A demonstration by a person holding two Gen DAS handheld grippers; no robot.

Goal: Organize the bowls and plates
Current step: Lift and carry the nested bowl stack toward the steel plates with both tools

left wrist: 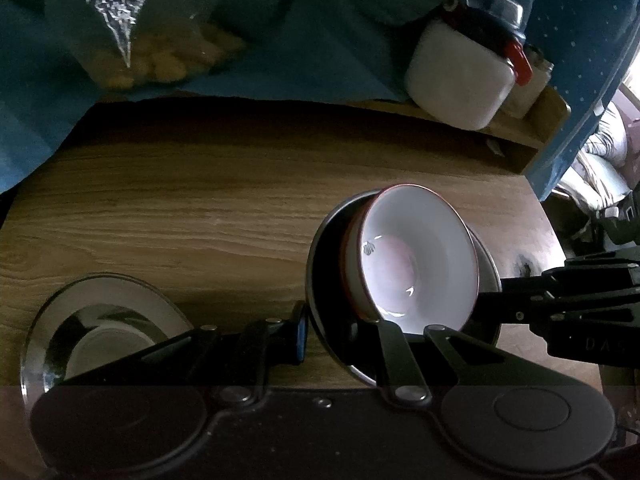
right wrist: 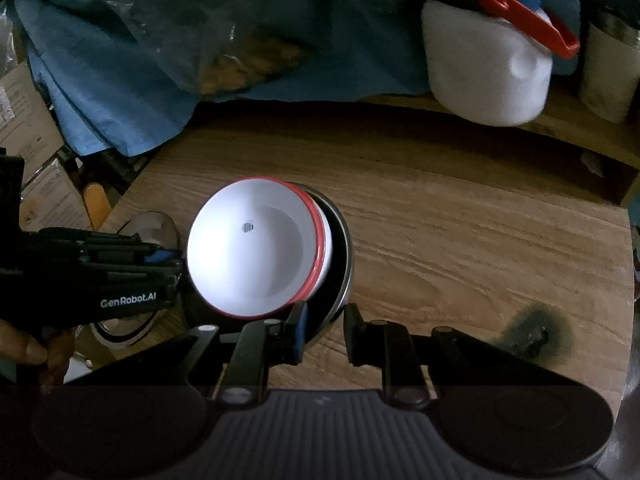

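A steel dish [left wrist: 320, 264] [right wrist: 344, 256] hangs tilted just above the wooden table [left wrist: 180, 208] [right wrist: 460, 240]. Inside it leans a white bowl with a red rim [left wrist: 416, 256] [right wrist: 256, 248]; it looks like two nested bowls. My left gripper [left wrist: 334, 326] is shut on the dish's near rim in the left wrist view. My right gripper [right wrist: 325, 322] is shut on the opposite rim. Each gripper also shows in the other's view, the right gripper [left wrist: 496, 300] and the left gripper [right wrist: 178, 270]. A second steel plate [left wrist: 100, 320] [right wrist: 154, 224] lies on the table at the left.
A white jar with a blue lid and red clasp [left wrist: 460, 76] [right wrist: 488, 64] stands on a raised wooden ledge at the back right. Blue cloth [left wrist: 280, 40] and a plastic bag of yellow food [left wrist: 152, 64] hang behind. A dark scorch mark [right wrist: 532, 332] marks the table. Cardboard boxes [right wrist: 28, 128] stand beyond the table's left edge.
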